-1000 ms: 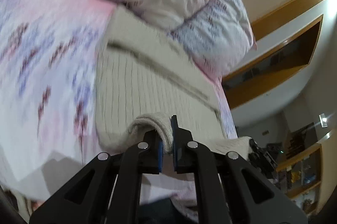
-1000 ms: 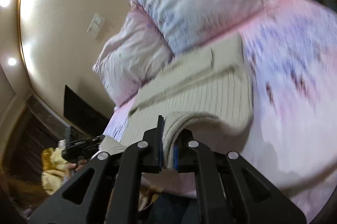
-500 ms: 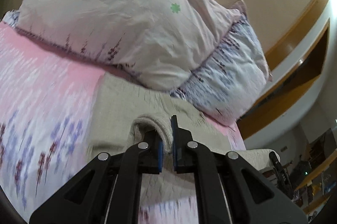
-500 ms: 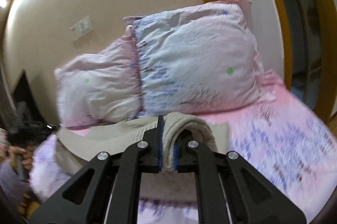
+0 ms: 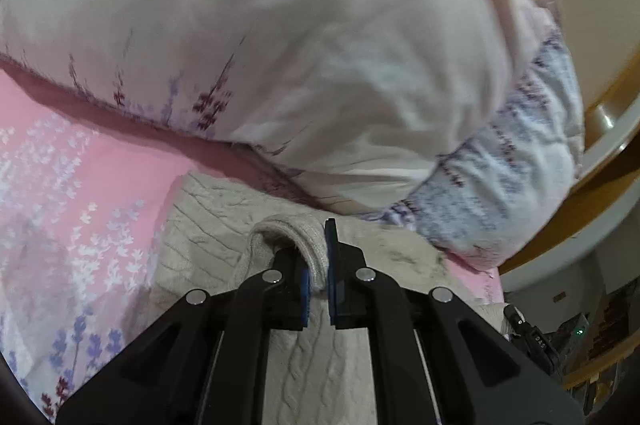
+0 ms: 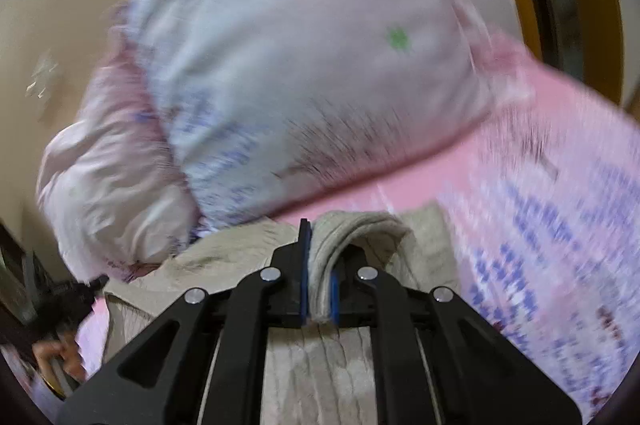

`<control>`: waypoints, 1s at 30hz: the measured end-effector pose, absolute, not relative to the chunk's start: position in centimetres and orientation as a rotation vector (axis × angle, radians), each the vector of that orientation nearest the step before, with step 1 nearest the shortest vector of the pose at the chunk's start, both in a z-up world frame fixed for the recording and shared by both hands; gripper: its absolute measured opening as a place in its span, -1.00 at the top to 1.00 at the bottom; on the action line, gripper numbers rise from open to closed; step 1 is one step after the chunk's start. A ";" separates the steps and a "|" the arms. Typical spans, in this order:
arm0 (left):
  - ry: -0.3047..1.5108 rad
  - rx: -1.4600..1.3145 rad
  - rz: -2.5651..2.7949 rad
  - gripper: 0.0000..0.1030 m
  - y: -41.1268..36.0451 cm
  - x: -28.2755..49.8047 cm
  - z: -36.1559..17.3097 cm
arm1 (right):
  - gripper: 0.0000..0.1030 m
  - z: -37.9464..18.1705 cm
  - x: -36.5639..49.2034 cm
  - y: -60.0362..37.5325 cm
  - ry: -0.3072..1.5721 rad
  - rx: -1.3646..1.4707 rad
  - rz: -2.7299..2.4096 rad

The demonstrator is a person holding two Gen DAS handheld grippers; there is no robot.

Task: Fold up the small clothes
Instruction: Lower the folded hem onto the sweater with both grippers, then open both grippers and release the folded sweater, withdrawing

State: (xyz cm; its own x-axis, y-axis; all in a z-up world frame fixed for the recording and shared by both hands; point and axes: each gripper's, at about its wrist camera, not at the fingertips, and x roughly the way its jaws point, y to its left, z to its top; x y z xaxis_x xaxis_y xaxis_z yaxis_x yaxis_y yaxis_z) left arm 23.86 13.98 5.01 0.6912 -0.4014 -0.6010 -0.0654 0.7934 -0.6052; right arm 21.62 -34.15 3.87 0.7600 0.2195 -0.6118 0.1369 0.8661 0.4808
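Note:
A cream cable-knit garment lies on the pink flowered bedsheet, folded over itself. My left gripper is shut on a bunched edge of the garment, which bulges out to the left of the pads. In the right wrist view the same cream garment is pinched by my right gripper, with a thick fold arching to the right. Both grippers hold the cloth close to the pillows. The other gripper's black body shows at the left edge of the right wrist view, with a hand under it.
Two large pillows stand right ahead: a pale pink one and a white and blue one. A beige wall rises behind them. Wooden trim and shelves lie to the right of the bed.
Both grippers have carried the cream garment's edge forward over itself toward the pillows, which now fill the views. Less of the garment's flat body shows ahead. Both grips stay shut.

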 end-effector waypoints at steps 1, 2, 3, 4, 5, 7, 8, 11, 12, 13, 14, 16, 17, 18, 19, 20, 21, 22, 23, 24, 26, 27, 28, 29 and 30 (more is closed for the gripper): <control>0.796 -0.637 -0.203 0.89 13.9 24.1 4.8 | 0.85 3.7 22.0 -34.4 0.714 0.540 0.045; 0.790 -0.624 -0.203 0.89 13.7 24.2 4.8 | 0.85 3.6 22.2 -34.6 0.708 0.547 0.041; 0.780 -0.607 -0.205 0.89 13.5 24.4 4.9 | 0.85 3.6 22.4 -34.8 0.699 0.557 0.039; 0.773 -0.604 -0.209 0.89 13.5 24.6 5.0 | 0.85 3.5 22.8 -35.0 0.699 0.575 0.039; 0.772 -0.604 -0.206 0.89 13.4 24.9 4.9 | 0.85 3.2 23.2 -35.1 0.711 0.584 0.035; 0.797 -0.610 -0.195 0.89 13.3 25.7 4.3 | 0.85 2.1 24.2 -35.1 0.765 0.591 0.007; 0.814 -0.608 -0.187 0.89 13.2 26.0 3.9 | 0.80 1.5 24.5 -35.1 0.787 0.602 -0.001; 0.854 -0.607 -0.173 0.89 12.9 26.7 2.5 | 0.70 0.3 25.0 -35.4 0.816 0.650 -0.008; 0.862 -0.613 -0.172 0.89 12.8 26.8 2.1 | 0.58 0.2 25.0 -35.4 0.817 0.654 -0.007; 0.867 -0.619 -0.175 0.89 12.8 26.9 1.9 | 0.47 0.2 25.0 -35.2 0.819 0.657 0.004; 0.874 -0.618 -0.175 0.89 12.7 27.0 1.6 | 0.10 0.3 25.1 -35.0 0.820 0.655 0.013; 0.883 -0.614 -0.178 0.88 12.5 27.1 1.5 | -0.38 0.9 25.2 -34.3 0.814 0.629 0.030; 0.887 -0.616 -0.178 0.85 12.5 27.2 1.5 | -0.59 1.2 25.2 -33.9 0.814 0.601 0.012; 0.890 -0.621 -0.185 0.80 12.5 27.1 1.6 | -0.67 1.5 25.1 -33.6 0.813 0.574 -0.008; 0.894 -0.625 -0.194 0.73 12.6 27.1 1.6 | -0.67 1.8 25.0 -33.3 0.808 0.551 -0.016; 0.895 -0.627 -0.200 0.68 12.7 27.0 1.7 | -0.67 2.1 24.7 -33.4 0.799 0.541 -0.025; 0.895 -0.626 -0.212 0.51 12.7 26.7 2.0 | -0.67 2.4 24.4 -33.6 0.786 0.534 -0.036; 0.893 -0.624 -0.219 0.28 13.0 26.4 2.3 | -0.67 2.8 23.9 -33.9 0.772 0.522 -0.053; 0.886 -0.621 -0.229 0.21 13.1 26.0 2.7 | -0.62 3.1 23.5 -34.3 0.775 0.497 -0.079; 0.875 -0.600 -0.227 0.06 13.3 25.5 3.2 | -0.50 3.2 23.4 -34.6 0.785 0.476 -0.093; 0.862 -0.559 -0.224 -0.04 13.7 24.6 4.0 | -0.20 3.1 22.8 -35.1 0.819 0.429 -0.108; 0.860 -0.530 -0.227 -0.05 13.8 24.1 4.3 | -0.02 2.9 22.7 -35.2 0.841 0.411 -0.112; 0.865 -0.505 -0.225 -0.05 13.8 23.8 4.3 | 0.04 2.5 22.5 -35.3 0.868 0.395 -0.115; 0.874 -0.477 -0.220 -0.05 13.8 23.5 4.3 | 0.11 2.1 22.4 -35.3 0.893 0.381 -0.115; 0.889 -0.443 -0.208 -0.05 13.8 23.2 4.0 | 0.11 1.8 22.2 -35.3 0.903 0.376 -0.112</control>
